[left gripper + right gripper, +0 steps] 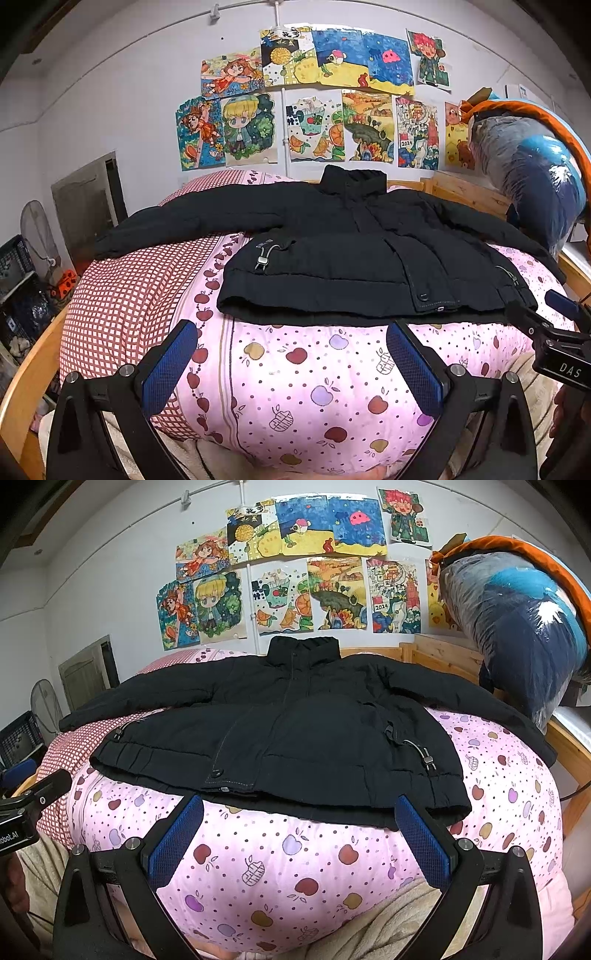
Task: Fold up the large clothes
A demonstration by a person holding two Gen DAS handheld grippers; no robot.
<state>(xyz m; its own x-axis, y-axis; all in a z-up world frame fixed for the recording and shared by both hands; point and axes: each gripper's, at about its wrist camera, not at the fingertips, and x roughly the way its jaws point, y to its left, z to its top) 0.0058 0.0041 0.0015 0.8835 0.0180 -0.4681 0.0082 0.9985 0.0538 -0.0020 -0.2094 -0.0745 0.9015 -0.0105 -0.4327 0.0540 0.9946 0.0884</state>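
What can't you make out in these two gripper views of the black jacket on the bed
- Jacket back: both views, lying front up.
- Its right cuff: left wrist view, hidden behind the plastic-wrapped bundle.
- Chest print: too small to read.
- Person: only a hand at the left wrist view's edge.

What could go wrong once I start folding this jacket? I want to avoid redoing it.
The jacket is puffy, so folds may spring open. Its toggle cords could snag a finger. The quilt beneath is soft and domed; a pad pinching the hem may catch it too. Both the left gripper and right gripper are open and hold nothing.
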